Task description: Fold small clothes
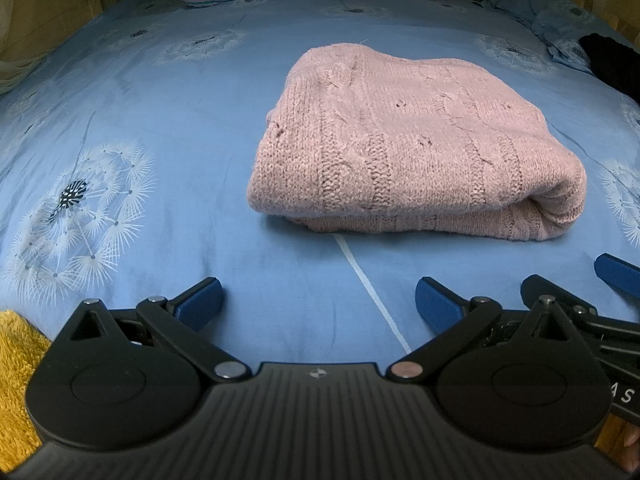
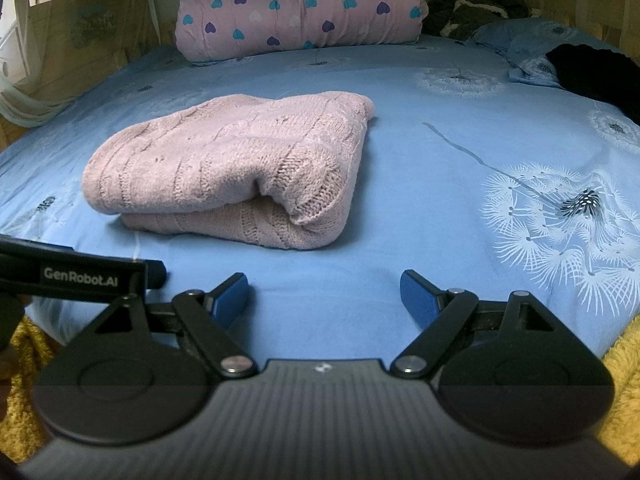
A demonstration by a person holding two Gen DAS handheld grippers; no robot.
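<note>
Garment: a pale pink cable-knit sweater (image 1: 416, 148), folded into a thick bundle, is lying on the bed, ahead of both grippers and touching neither.
Fold: its rolled edge is facing the cameras, with the upper layer sagging over the lower one at the near right corner.
Bed: a light blue sheet printed with white dandelion heads (image 1: 160, 128) is covering the mattress; a thin white line on it is running from the sweater's near edge toward the left gripper.
Left gripper (image 1: 320, 300): its jaws are standing spread, with only bare sheet between the blue pads.
Right gripper (image 2: 324, 292): its jaws are standing spread too, holding nothing, just beside the left gripper.
Far end: a rolled pink quilt with purple, teal and white hearts (image 2: 300, 12) is lying across the head of the bed, well apart from the sweater.
Near edge: a fuzzy mustard-yellow fabric (image 1: 16, 372) is showing at the lower corners.
</note>
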